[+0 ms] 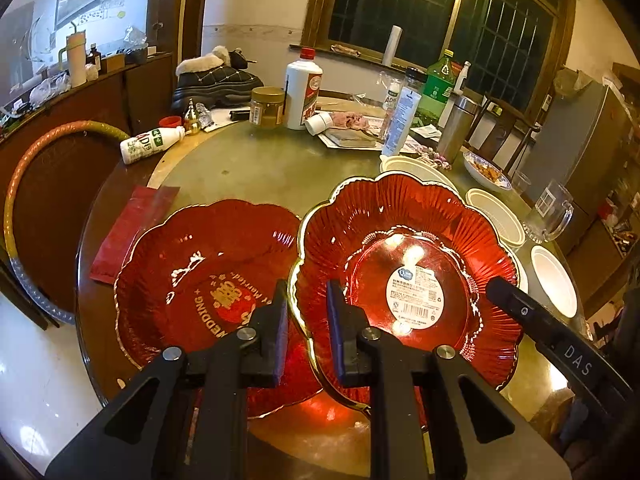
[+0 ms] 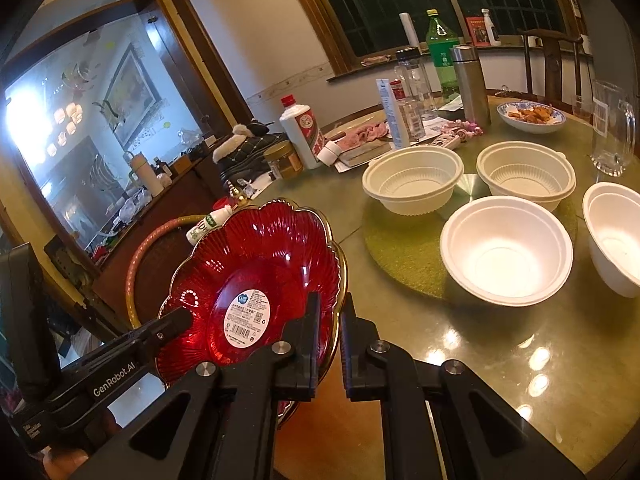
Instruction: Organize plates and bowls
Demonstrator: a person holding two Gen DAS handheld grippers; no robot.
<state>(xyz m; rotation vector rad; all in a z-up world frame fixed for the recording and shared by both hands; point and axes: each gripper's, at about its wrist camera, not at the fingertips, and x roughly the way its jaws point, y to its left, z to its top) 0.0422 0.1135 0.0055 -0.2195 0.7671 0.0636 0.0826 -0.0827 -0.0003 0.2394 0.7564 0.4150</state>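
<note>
Bare table [image 2: 500,360] lies open at five o'clock in the right wrist view. White bowls [image 2: 506,250] block two o'clock; bottles [image 1: 302,88] crowd twelve o'clock.

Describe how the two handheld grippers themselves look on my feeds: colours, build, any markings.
Both are matte black with angular linkage arms that have triangular cut-outs and round silver pivot pins. The left gripper has flat fingers faced with dark blue pads. The right gripper looks the same. White lettering shows on the bodies: "GenRobot.AI" on the left one, "DAS" on the right. No cables or sleeves are visible.
</note>
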